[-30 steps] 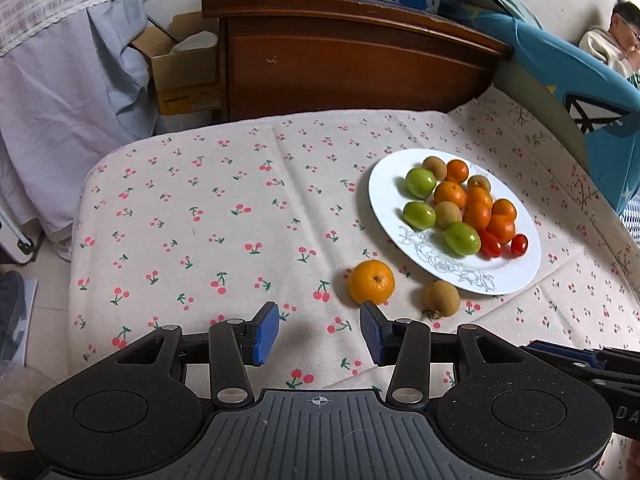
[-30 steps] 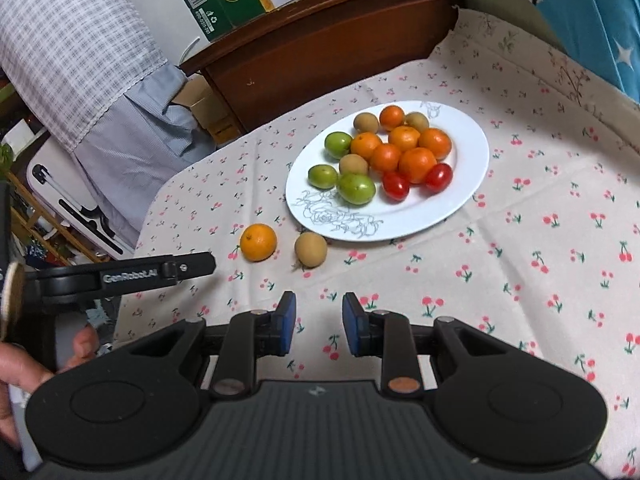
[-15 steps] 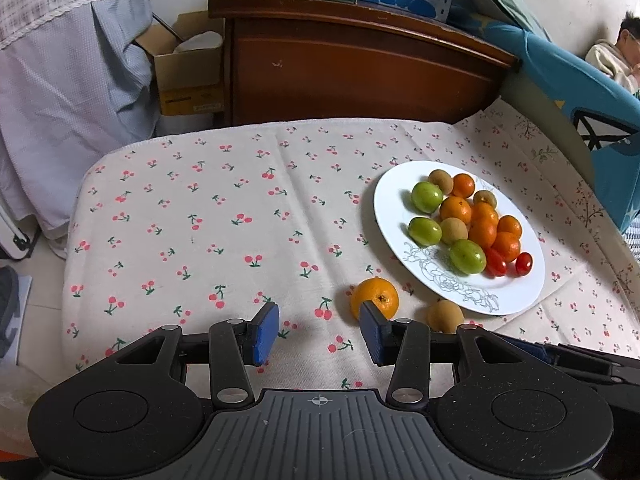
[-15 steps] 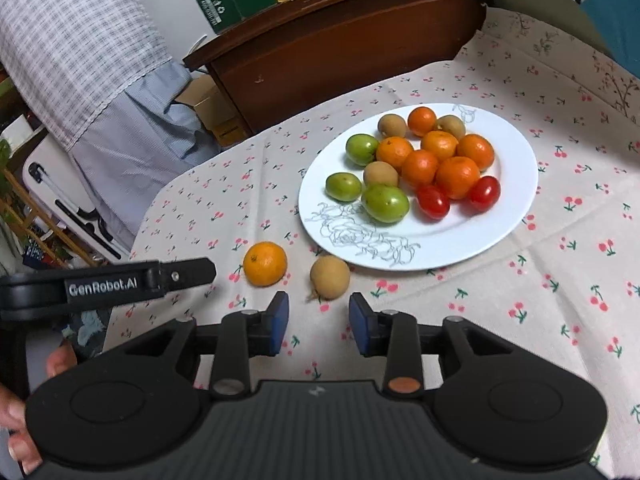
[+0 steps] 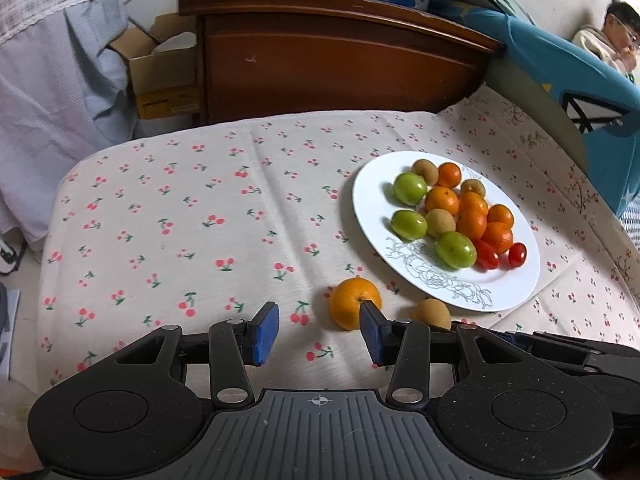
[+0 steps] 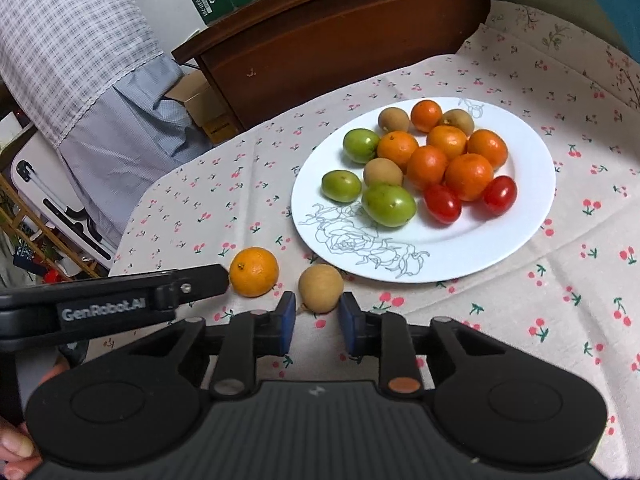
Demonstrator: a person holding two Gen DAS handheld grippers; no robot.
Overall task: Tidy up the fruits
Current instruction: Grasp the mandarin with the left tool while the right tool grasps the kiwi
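Cloth left of plate lies bare; left gripper open, empty; right gripper closing beside brown fruit.

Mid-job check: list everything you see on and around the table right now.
plate: 1, white, on the cloth
oranges: 6, orange, on plate
green fruits: 3, green, plate's left side
brown fruits: 3, tan, on plate
tomatoes: 2, red, on plate
loose orange: 1, orange, on cloth beside plate
loose brown fruit: 1, tan, on cloth beside plate
cloth: 1, cream with cherries, over table
cabinet: 1, brown wood, behind table
cardboard box: 1, tan, left of cabinet
left tool: 1, black, open, empty, near loose orange
right tool: 1, black, jaws closing, loose brown fruit at tips
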